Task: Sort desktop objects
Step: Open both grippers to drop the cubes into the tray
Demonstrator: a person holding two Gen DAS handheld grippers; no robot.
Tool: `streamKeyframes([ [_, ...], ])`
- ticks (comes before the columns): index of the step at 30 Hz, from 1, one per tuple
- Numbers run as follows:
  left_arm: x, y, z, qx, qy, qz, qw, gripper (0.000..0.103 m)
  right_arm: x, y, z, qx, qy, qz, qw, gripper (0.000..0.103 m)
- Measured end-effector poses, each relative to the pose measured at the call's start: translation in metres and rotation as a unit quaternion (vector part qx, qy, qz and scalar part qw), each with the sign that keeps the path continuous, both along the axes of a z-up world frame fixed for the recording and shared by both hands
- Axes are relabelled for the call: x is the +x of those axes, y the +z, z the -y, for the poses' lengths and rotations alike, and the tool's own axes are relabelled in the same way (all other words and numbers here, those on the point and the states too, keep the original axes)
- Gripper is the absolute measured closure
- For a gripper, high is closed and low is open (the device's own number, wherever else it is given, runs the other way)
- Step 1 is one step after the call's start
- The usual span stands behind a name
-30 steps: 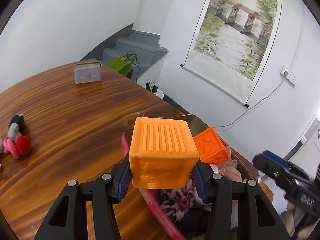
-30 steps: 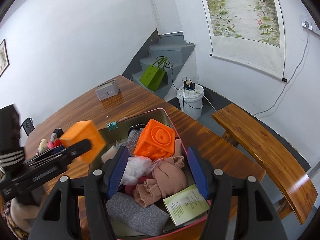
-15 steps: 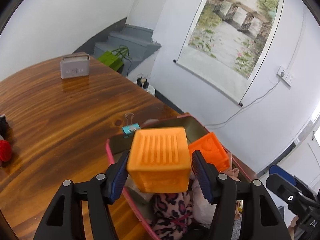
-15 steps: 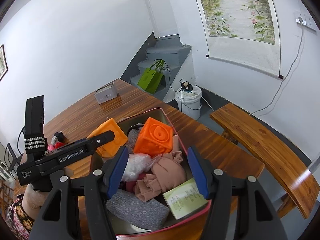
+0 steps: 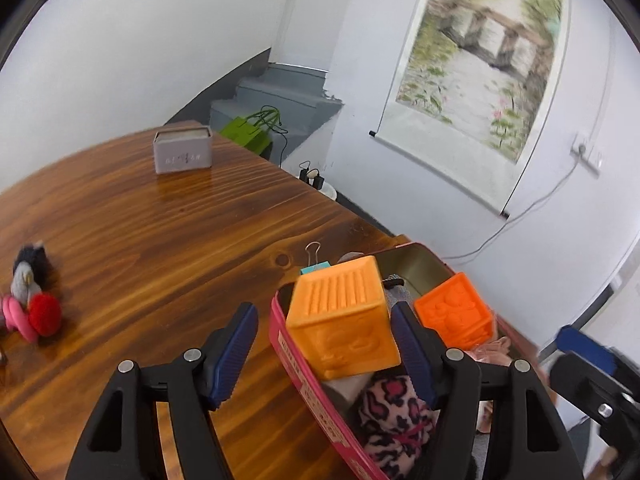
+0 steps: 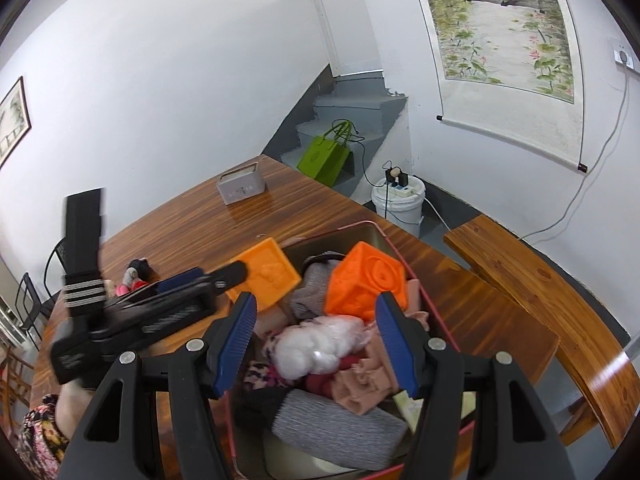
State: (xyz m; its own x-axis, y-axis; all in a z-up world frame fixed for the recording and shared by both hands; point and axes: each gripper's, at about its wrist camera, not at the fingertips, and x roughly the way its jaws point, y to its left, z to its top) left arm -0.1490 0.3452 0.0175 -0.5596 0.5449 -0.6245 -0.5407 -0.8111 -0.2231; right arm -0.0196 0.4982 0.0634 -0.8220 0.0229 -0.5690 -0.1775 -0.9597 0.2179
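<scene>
Pink-rimmed tin [image 6: 436,322] on wooden table [image 5: 160,240], packed: two orange embossed cubes, lighter one [image 5: 344,318] at near-left corner, darker [image 6: 366,282] beside; socks, cloths. Left gripper [image 5: 324,350] spread, lighter cube loose between fingers. Right gripper [image 6: 316,340] spread, empty, above tin.

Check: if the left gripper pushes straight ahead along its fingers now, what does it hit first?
Probably the light orange cube, tilted on the pink box's near edge between the open left gripper fingers. Whether a finger already touches it is unclear.

I see a glossy varnished wood worktop [image 5: 160,240], matt rubbery orange cube [image 5: 344,320], soft cloth bundles [image 6: 360,376] in the tin [image 5: 416,264].
</scene>
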Motion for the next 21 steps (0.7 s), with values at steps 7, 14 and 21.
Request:
streamKeyframes([
  [7, -0.005, -0.011, -0.008, 0.002, -0.011, 0.019, 0.9998, 0.033, 0.000, 0.000, 0.006, -0.004, 0.003, 0.002, 1.000, 0.033],
  [14, 0.007, 0.007, 0.040, 0.025, 0.011, 0.002, 0.9996, 0.033, -0.008, 0.001, 0.019, -0.012, 0.012, -0.002, 1.000, 0.033],
  [21, 0.014, 0.012, 0.138, 0.019, 0.094, -0.014, 0.9953, 0.033, -0.030, -0.001, 0.072, -0.008, 0.069, 0.000, 0.998, 0.032],
])
